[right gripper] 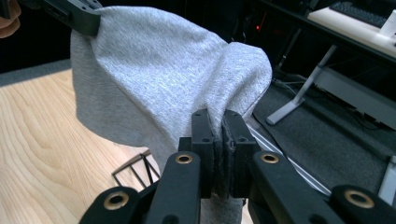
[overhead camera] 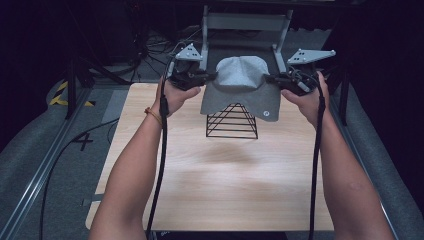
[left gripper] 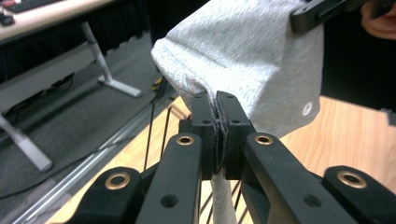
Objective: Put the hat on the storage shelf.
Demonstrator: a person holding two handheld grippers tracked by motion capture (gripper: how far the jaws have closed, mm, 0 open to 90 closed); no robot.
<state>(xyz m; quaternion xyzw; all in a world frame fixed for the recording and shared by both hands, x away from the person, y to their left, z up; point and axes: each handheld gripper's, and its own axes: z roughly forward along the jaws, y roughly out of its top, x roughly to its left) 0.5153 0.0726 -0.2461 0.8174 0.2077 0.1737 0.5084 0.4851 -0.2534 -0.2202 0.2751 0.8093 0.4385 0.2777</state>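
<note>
Pale wooden table (overhead camera: 215, 185) under dim light, dark floor around it. My left gripper (left gripper: 216, 105) is clamped fully shut on one edge of the grey cap (overhead camera: 240, 82); my right gripper (right gripper: 215, 122) is likewise closed on the opposite edge. Cap hangs stretched between them, above the black wire stand (overhead camera: 232, 122).

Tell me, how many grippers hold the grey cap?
2. The left gripper pinches the grey cap at its left edge, the right gripper at its right edge, above the black wire stand.
</note>
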